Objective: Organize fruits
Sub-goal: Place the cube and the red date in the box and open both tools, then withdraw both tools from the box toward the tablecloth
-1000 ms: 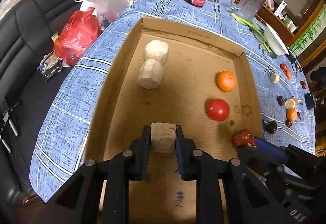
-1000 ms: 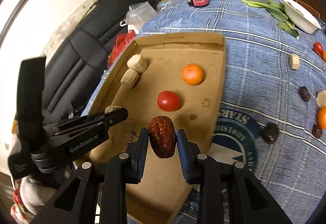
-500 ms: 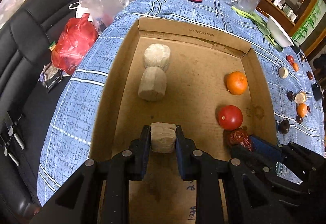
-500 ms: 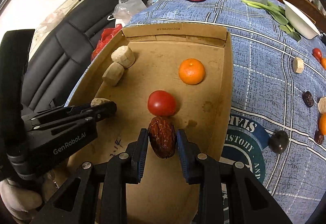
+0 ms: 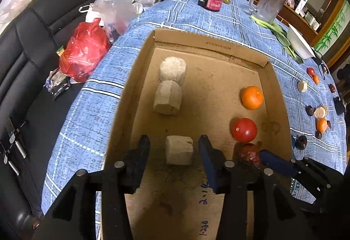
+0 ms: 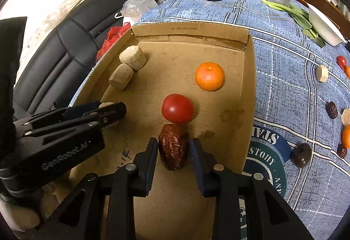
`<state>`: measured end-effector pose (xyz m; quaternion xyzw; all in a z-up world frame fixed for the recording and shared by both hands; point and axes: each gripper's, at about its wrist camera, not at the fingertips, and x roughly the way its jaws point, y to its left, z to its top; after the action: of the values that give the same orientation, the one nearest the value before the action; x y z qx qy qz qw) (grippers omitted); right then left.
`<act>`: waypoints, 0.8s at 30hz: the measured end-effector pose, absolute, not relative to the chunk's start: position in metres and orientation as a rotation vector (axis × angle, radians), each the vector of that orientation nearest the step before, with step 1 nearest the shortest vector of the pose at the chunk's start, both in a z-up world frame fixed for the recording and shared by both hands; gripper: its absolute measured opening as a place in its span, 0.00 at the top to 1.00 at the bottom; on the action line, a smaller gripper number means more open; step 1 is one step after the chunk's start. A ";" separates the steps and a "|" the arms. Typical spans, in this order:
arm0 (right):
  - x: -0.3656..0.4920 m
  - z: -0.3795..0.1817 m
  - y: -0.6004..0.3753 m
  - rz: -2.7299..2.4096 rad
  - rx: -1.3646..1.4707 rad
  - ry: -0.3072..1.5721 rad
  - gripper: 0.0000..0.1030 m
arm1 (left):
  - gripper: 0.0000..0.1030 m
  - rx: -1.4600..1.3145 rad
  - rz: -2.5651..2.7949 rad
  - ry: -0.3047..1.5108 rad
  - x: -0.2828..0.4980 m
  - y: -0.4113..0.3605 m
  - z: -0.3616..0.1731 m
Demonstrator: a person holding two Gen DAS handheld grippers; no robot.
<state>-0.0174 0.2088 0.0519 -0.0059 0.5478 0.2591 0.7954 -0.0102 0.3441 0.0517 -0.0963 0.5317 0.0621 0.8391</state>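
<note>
Blue plaid tablecloth (image 6: 284,60) covers the whole table, and most of the near end is taken up by the cardboard box (image 5: 196,43). So far the box holds two pale chunks (image 5: 168,98) in a line ahead of the left fingers, plus an orange (image 6: 209,76) and a tomato (image 6: 177,108) ahead of the right ones.

Left gripper (image 5: 174,147) has its fingers spread apart, with a third pale chunk (image 5: 179,149) sitting on the box floor between them, touching neither side. Right gripper (image 6: 173,148) looks barely apart around a red date (image 6: 173,148), which rests right against the tomato; whether the pads touch it is hard to tell.

Plenty is left: dates, small oranges and more pale pieces (image 6: 322,73) lie scattered on the cloth off to the right of the right fingers.

Room-wise, the box middle is open, but the right wall sits close beside the date.
</note>
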 end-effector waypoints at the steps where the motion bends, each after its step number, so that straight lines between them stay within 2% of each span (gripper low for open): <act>1: -0.018 0.054 0.208 0.559 -0.014 1.171 0.63 | 0.55 -0.205 0.139 1.120 -0.011 0.344 0.054; 12: -0.030 0.081 0.183 0.574 0.031 1.117 0.62 | 0.51 -0.104 0.210 1.028 -0.023 0.319 0.092; 15: -0.032 0.089 0.165 0.556 0.067 1.102 0.62 | 0.46 -0.067 0.208 1.004 -0.026 0.305 0.101; 24: -0.036 0.096 0.097 0.457 0.163 1.091 0.63 | 0.45 0.007 0.148 0.968 -0.029 0.248 0.115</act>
<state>-0.0362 0.0968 0.0964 0.0769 0.5135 0.2150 0.8271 -0.0292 0.2483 0.1147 0.0034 0.4650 0.0711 0.8824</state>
